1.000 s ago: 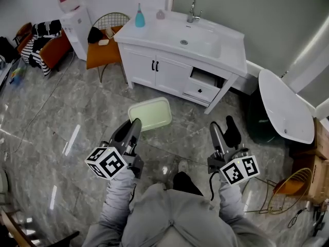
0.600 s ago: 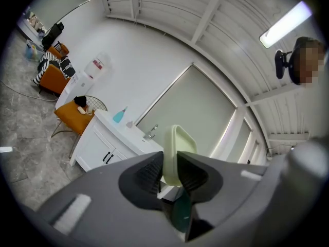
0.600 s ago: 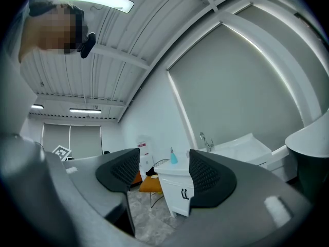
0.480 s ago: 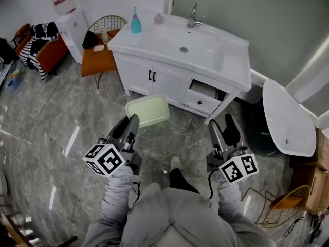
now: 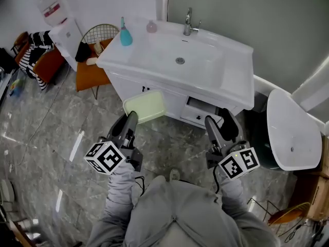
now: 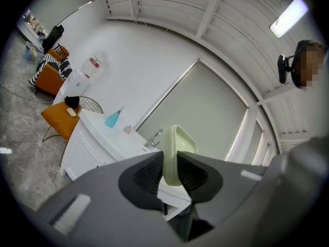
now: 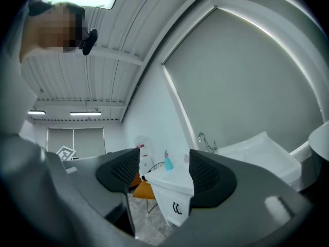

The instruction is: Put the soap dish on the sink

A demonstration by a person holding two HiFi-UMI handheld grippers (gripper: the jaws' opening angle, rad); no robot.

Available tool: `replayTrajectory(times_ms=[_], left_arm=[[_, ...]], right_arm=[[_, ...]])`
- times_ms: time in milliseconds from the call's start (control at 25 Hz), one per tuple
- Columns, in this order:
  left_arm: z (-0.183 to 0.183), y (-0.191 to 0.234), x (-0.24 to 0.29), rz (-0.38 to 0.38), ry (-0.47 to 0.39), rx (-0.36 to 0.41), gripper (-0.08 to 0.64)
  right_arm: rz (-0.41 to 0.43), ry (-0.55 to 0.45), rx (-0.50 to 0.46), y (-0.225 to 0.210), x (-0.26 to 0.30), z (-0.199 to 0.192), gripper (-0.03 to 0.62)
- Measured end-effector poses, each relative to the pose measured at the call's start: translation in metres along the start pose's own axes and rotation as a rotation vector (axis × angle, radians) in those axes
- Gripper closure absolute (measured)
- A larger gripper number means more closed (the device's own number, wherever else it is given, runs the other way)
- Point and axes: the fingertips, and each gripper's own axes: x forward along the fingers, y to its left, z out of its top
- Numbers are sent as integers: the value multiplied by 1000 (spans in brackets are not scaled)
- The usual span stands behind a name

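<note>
Pale-green rectangular plastic soap dish point(image 6: 177, 153) is clamped by one edge between the jaws of the left hand-held gripper point(image 5: 132, 116). The pads press on both faces of that edge, as the left gripper view shows. In the head view the dish point(image 5: 145, 107) sticks out from the jaw tips towards the far side. It is in front of the near left part of the white vanity cabinet, below the rim of the white sink worktop point(image 5: 154, 60) and not resting on it.

Right hand-held gripper point(image 5: 220, 121) is level with the left one. Its jaws stand apart with nothing between them.

On the far edge of the worktop stand a chrome tap point(image 5: 188, 22), a small pink bottle point(image 5: 151, 27) and a teal pump bottle point(image 5: 125, 35). One cabinet drawer point(image 5: 200, 109) stands open on the near side. An orange chair point(image 5: 87, 73) is to the left of the cabinet. The floor is grey marble tile point(image 5: 51, 138).
</note>
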Motion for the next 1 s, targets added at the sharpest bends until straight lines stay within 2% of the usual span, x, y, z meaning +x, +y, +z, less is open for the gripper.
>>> replayTrajectory(times_ms=[280, 520, 1000], left_arm=[[12, 5, 66, 1, 17, 14, 428], [23, 36, 122, -6, 39, 10, 428], [59, 115, 296, -80, 154, 10, 428]], right_arm=[[6, 8, 19, -40, 51, 4, 288], [-14, 21, 17, -66, 98, -4, 288], [-161, 23, 9, -126, 218, -8, 288]])
